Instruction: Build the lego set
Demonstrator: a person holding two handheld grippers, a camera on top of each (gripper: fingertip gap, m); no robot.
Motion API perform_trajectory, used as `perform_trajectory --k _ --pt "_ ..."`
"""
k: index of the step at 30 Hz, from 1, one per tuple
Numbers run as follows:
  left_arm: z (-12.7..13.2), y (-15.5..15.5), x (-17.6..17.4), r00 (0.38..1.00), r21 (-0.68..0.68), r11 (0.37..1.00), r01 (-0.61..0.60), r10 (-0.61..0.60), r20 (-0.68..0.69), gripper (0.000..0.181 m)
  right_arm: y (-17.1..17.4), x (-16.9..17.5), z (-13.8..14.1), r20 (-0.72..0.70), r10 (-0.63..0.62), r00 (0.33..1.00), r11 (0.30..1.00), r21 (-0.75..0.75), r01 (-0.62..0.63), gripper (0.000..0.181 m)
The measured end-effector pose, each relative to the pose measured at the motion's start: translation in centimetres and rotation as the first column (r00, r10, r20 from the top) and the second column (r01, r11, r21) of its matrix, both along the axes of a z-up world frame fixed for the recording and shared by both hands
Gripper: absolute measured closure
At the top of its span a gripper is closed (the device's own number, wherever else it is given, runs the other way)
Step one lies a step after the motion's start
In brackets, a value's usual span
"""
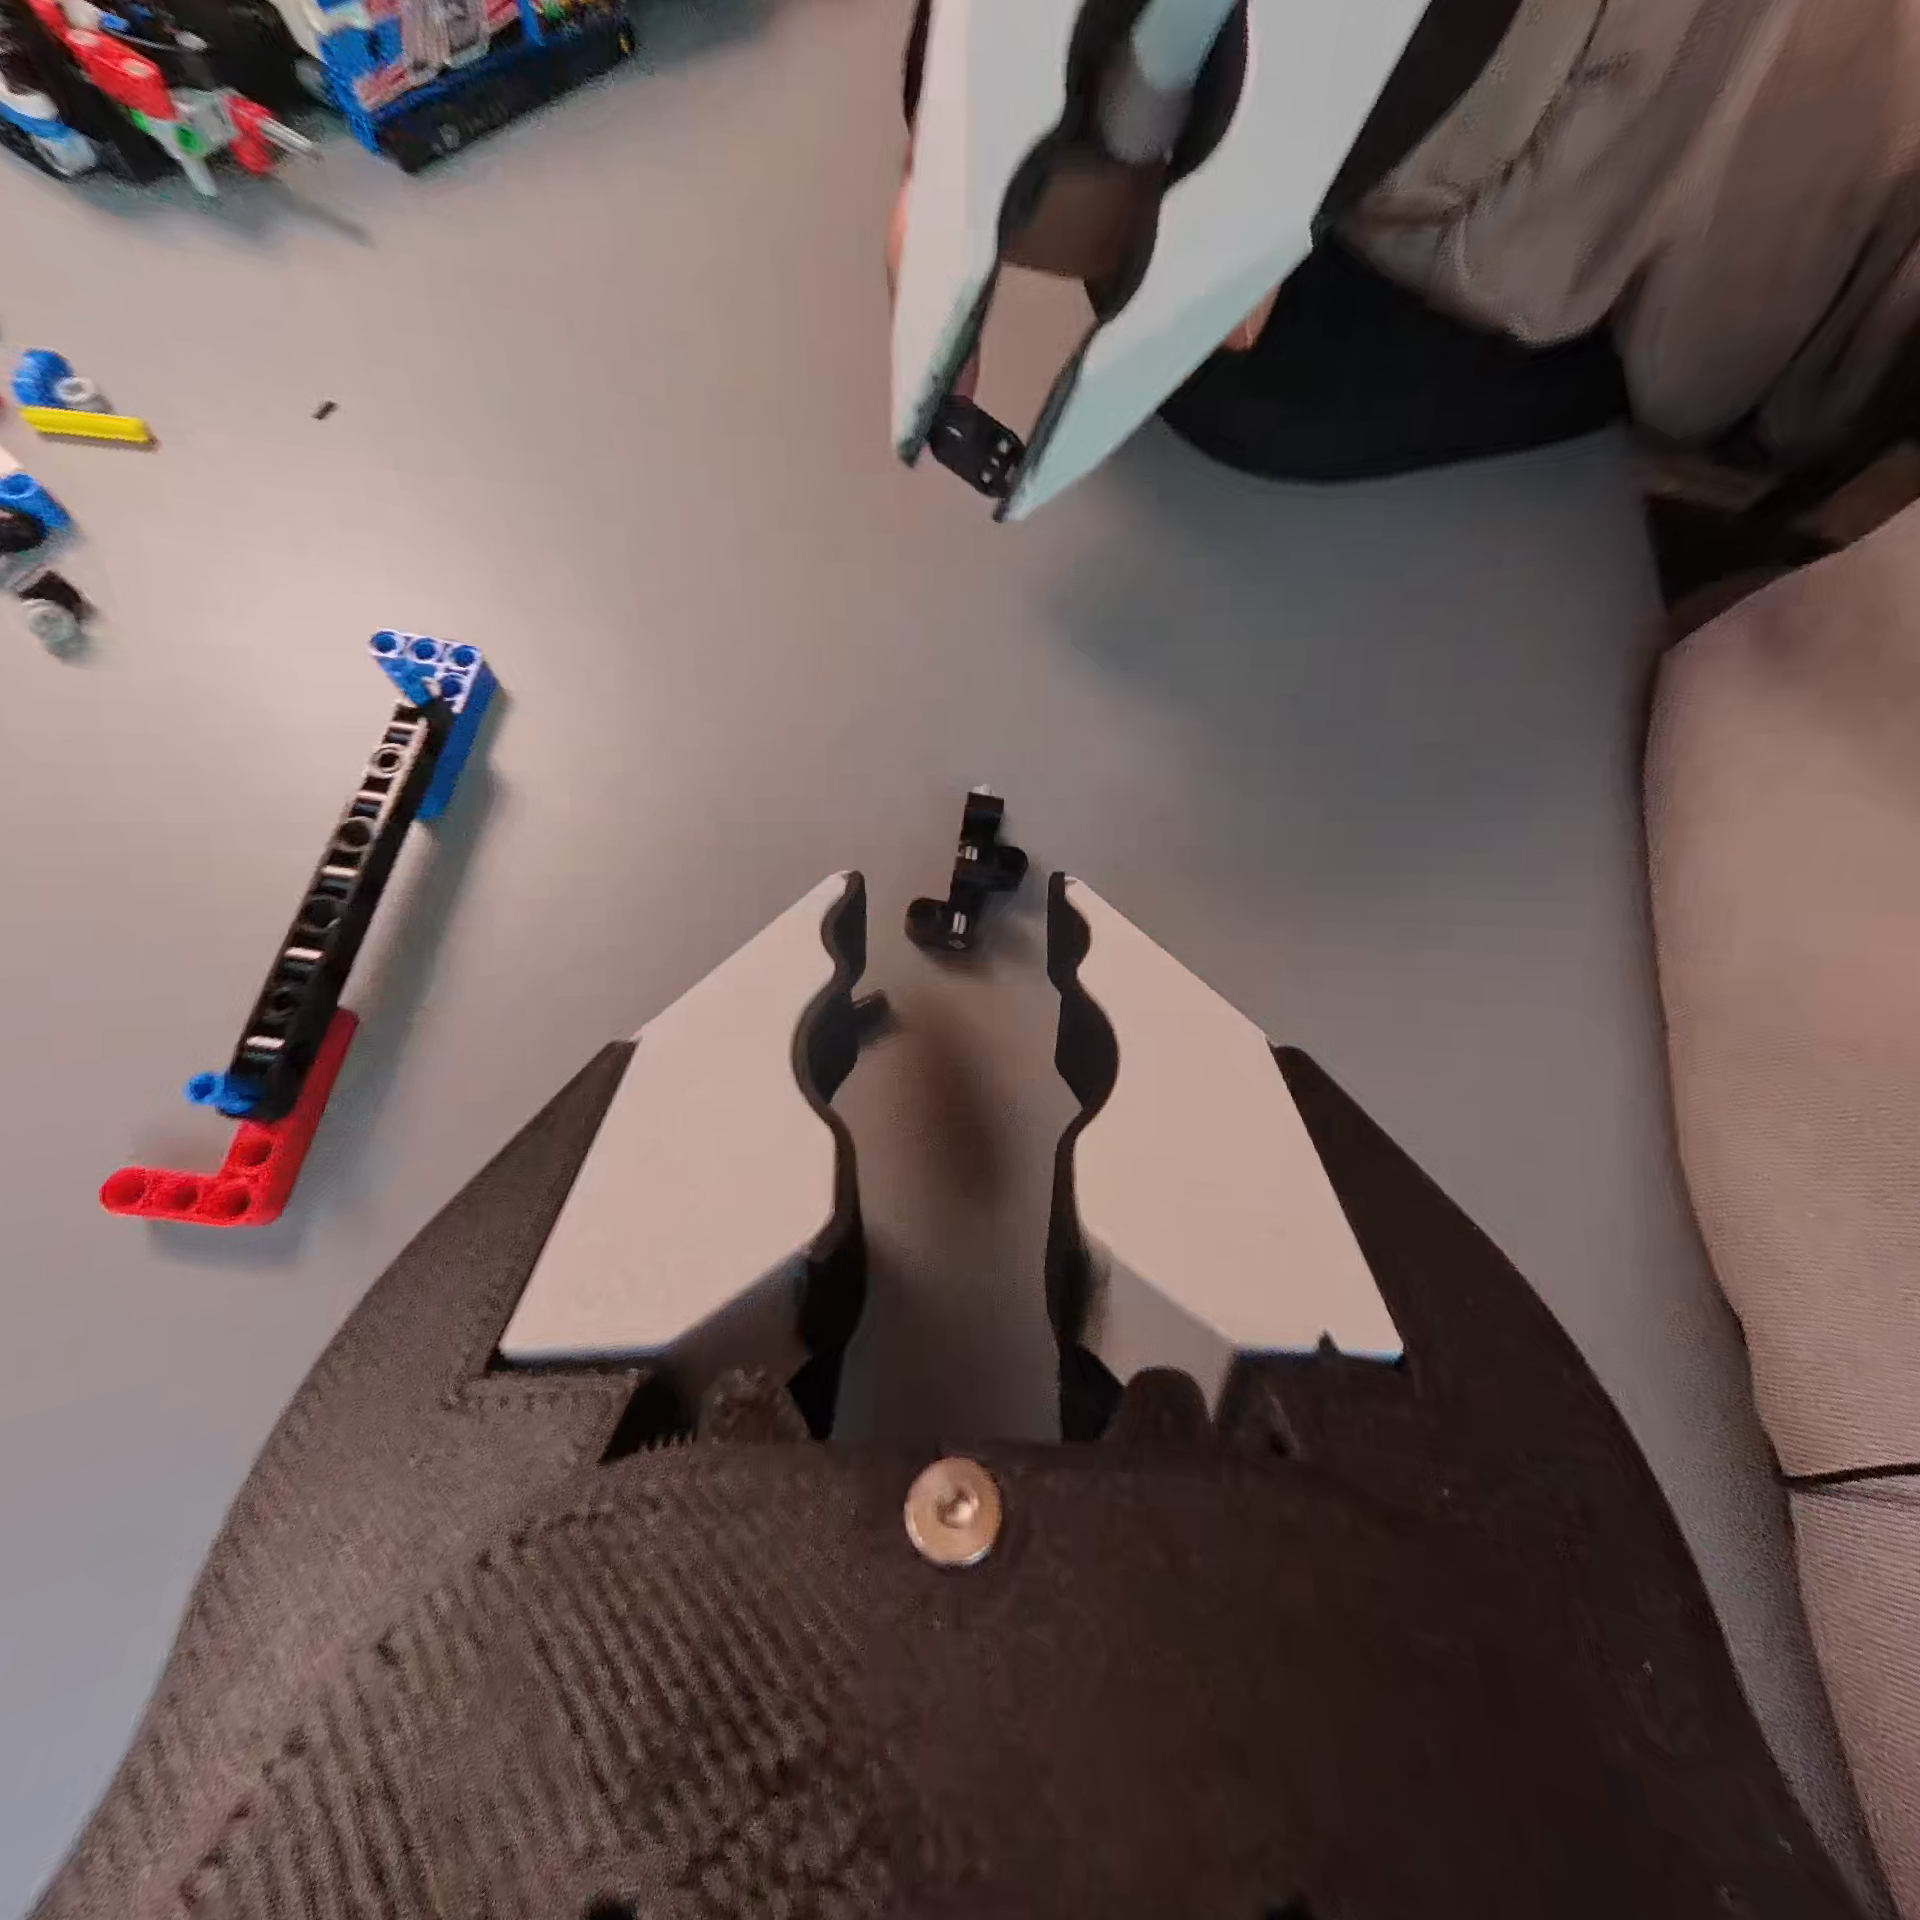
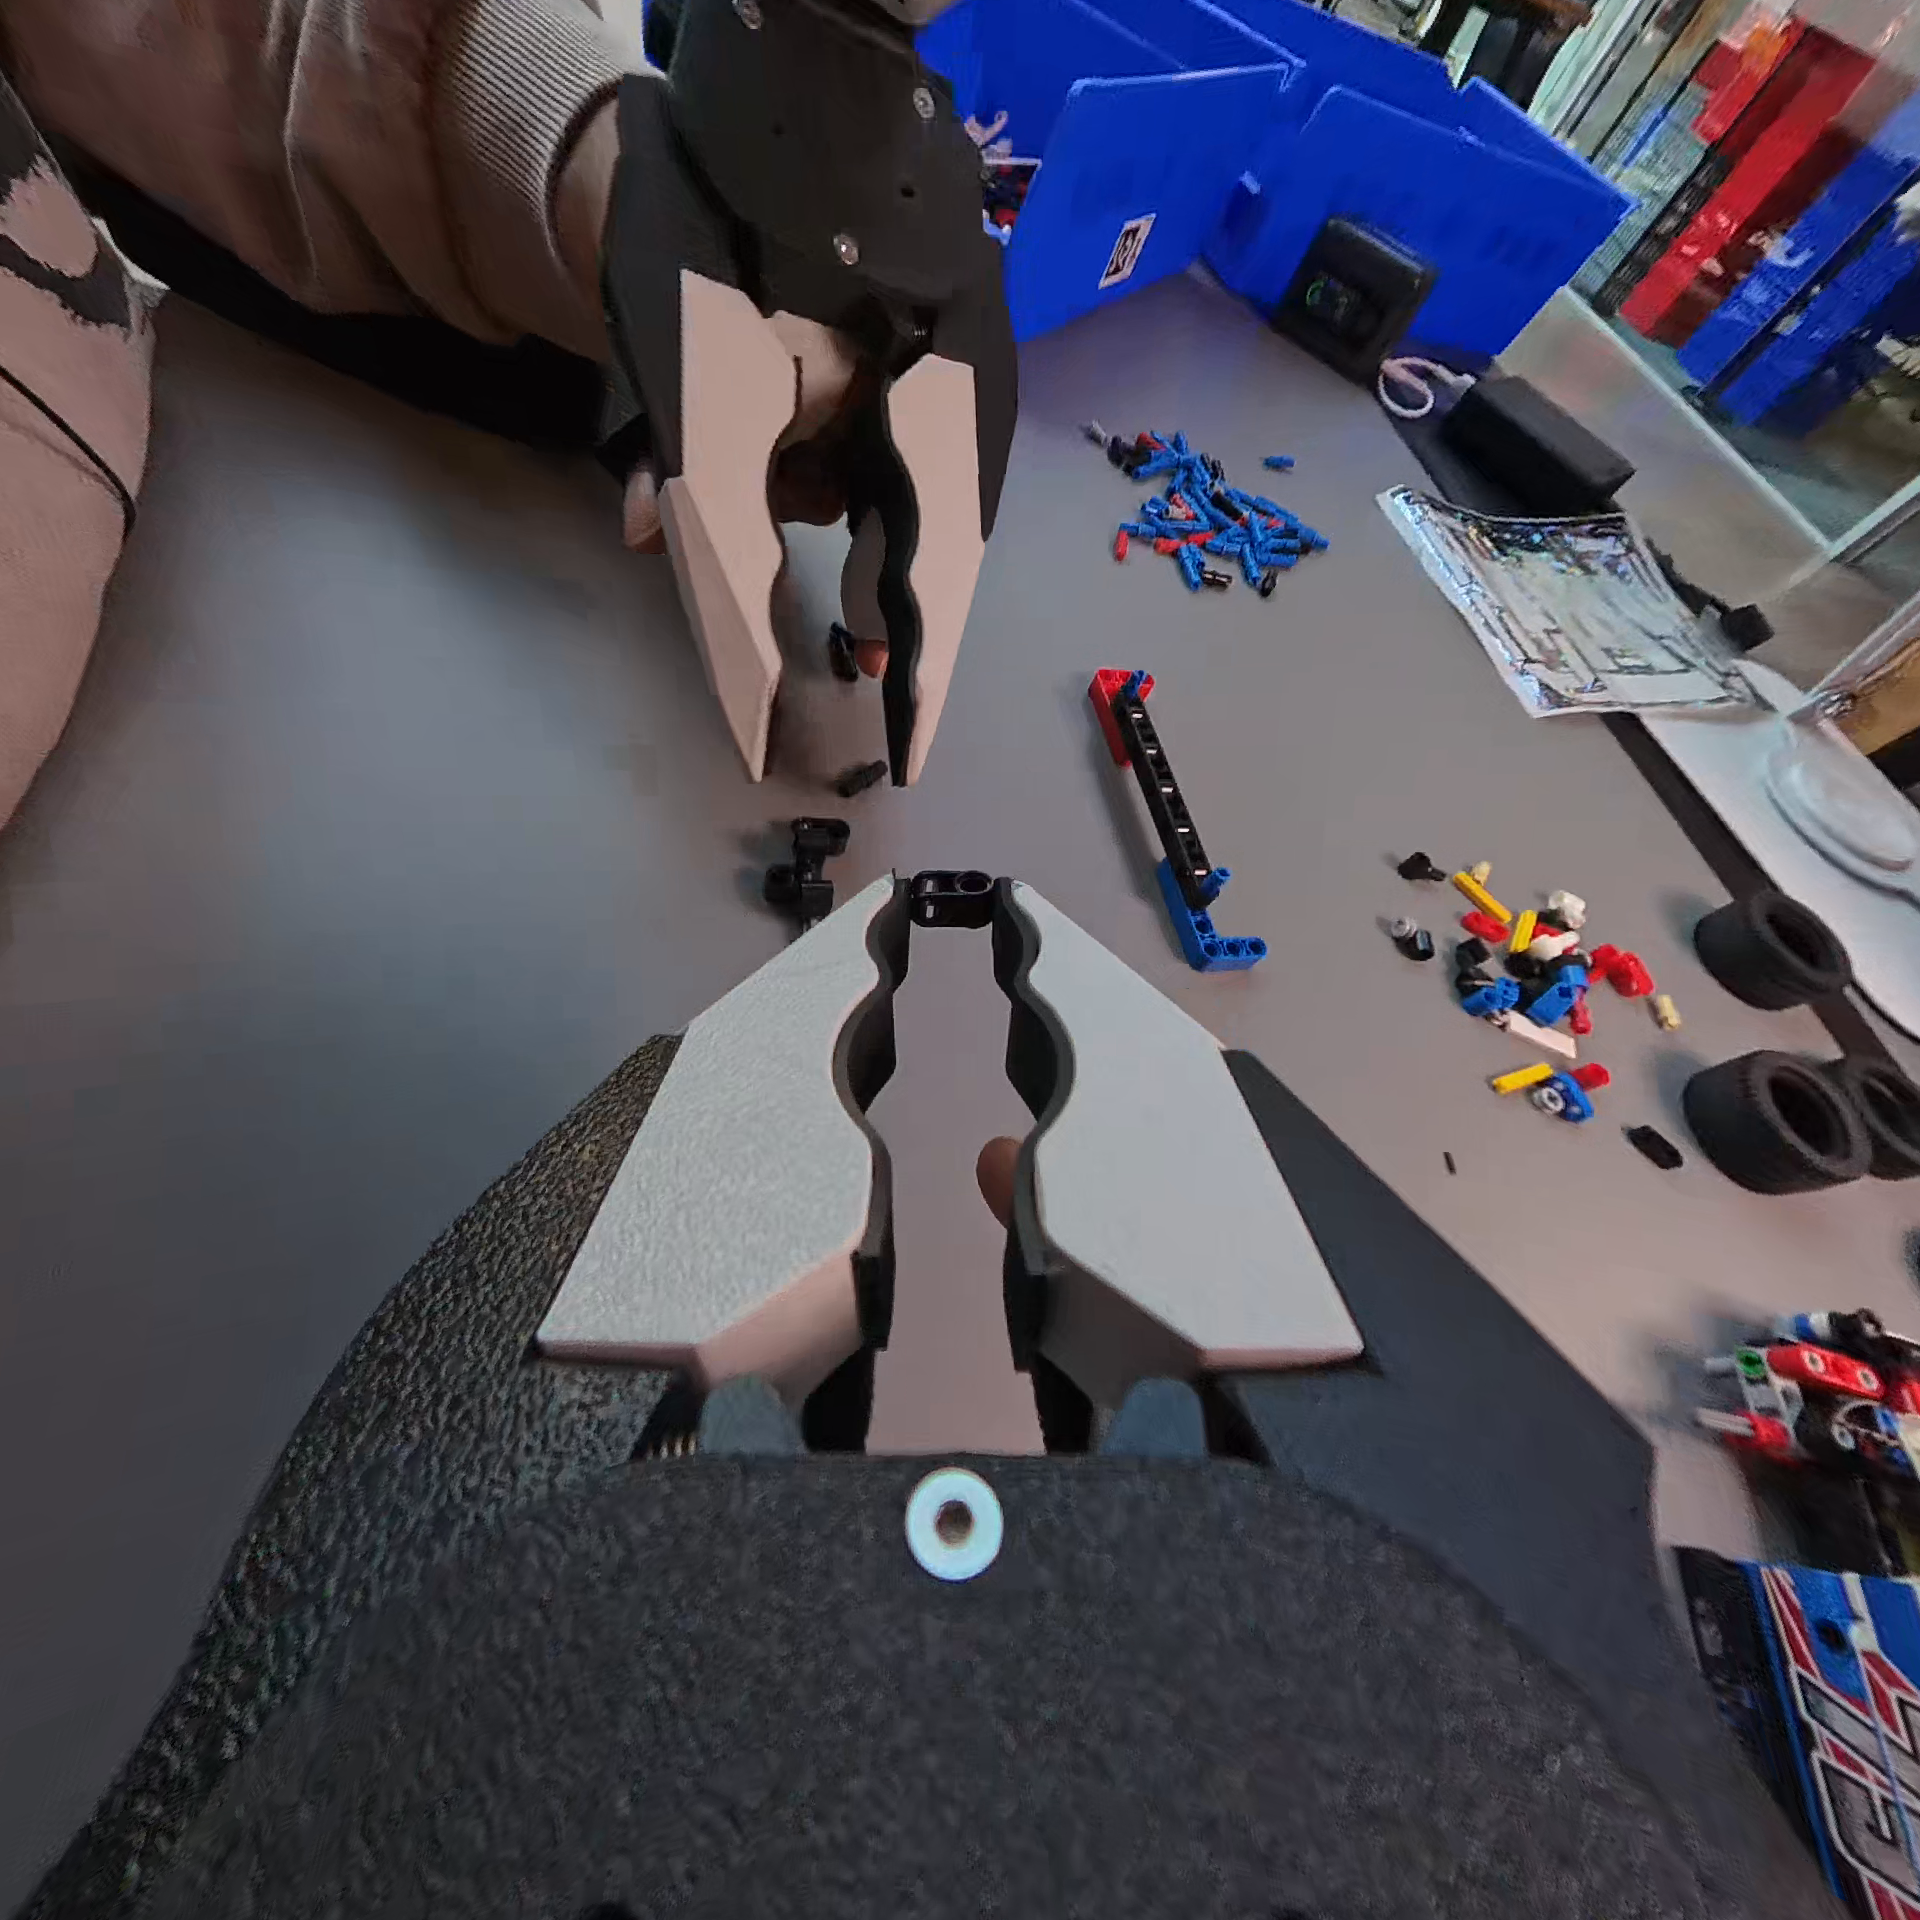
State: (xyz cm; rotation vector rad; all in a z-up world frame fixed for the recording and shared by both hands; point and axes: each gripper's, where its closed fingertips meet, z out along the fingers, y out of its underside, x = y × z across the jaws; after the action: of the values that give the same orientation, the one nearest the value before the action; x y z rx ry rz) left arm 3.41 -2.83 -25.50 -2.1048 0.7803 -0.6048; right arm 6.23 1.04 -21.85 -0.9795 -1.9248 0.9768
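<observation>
My left gripper [image 1: 956, 883] is open and empty, low over the grey table [image 1: 675, 468]. A small black connector assembly [image 1: 964, 883] lies on the table just in front of its tips. A short black pin [image 1: 875, 1010] lies beside its left finger. My right gripper [image 2: 951, 883] is shut on a black two-hole connector [image 2: 951, 896], held above the table. It faces the left gripper [image 2: 831, 777]. The assembly [image 2: 802, 862] and pin [image 2: 860, 777] lie between the two grippers. A black beam with blue and red L-pieces [image 1: 322, 914] lies to the left and also shows in the right wrist view [image 2: 1164, 800].
A heap of blue pins [image 2: 1216, 514], a mixed pile of parts [image 2: 1527, 966], tyres [image 2: 1777, 1117], an instruction booklet [image 2: 1558, 603], blue bins [image 2: 1299, 177] and a partly built model [image 2: 1829, 1392] lie beyond the beam. The person's sleeve [image 1: 1787, 935] borders the table edge. The tips of one gripper are about 7 cm away from the tips of the other. The partly built model [image 2: 1829, 1392] is about equally far from each gripper, around 25 cm. It turns up in the left wrist view [image 1: 149, 61] as well.
</observation>
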Motion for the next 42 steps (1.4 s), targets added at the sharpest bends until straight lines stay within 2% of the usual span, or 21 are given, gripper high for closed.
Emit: perform_trajectory --k 5,7,9,12,15,19,29,33,42 --pt "-2.2 0.3 1.6 0.970 -0.036 0.992 0.118 -0.123 -0.212 0.151 -0.4 0.1 -1.2 0.049 0.023 0.999 1.000 -0.020 -0.022 0.167" --pt "-2.4 0.3 2.0 0.956 -0.059 0.986 0.157 -0.167 -0.241 0.155 -0.6 0.4 -1.5 0.061 0.032 0.998 0.999 -0.032 -0.030 0.167" --pt "-2.4 0.2 2.4 0.952 -0.074 0.980 0.186 -0.199 -0.232 0.167 -1.0 0.7 -1.6 0.071 0.049 0.996 0.997 -0.056 -0.045 0.167" --pt "-2.2 0.7 2.7 0.966 -0.033 0.984 0.175 -0.178 -0.186 0.167 -1.5 1.0 -1.6 0.085 0.074 0.994 0.994 -0.092 -0.066 0.167" --pt "-0.1 0.7 3.9 0.986 0.066 0.984 0.168 -0.168 -0.010 0.167 -2.0 1.2 -1.1 0.075 0.096 0.993 0.988 -0.130 -0.085 0.167" --pt "2.3 0.7 4.3 0.985 0.181 0.972 0.150 -0.163 0.060 0.167 -2.3 1.4 -0.3 0.050 0.118 0.992 0.975 -0.193 -0.106 0.167" --pt "2.7 -0.3 5.2 0.983 0.204 0.965 0.167 -0.180 0.047 0.167 -3.8 1.3 -0.1 0.064 0.198 0.978 0.940 -0.294 -0.171 0.167" --pt "3.3 -0.4 4.7 0.983 0.217 0.963 0.158 -0.175 0.062 0.167 -3.1 1.4 1.0 0.024 0.190 0.982 0.916 -0.364 -0.169 0.167" --pt "3.5 -0.9 4.5 0.980 0.208 0.965 0.158 -0.179 0.084 0.167 -3.9 0.9 0.5 0.045 0.210 0.977 0.910 -0.373 -0.179 0.167"
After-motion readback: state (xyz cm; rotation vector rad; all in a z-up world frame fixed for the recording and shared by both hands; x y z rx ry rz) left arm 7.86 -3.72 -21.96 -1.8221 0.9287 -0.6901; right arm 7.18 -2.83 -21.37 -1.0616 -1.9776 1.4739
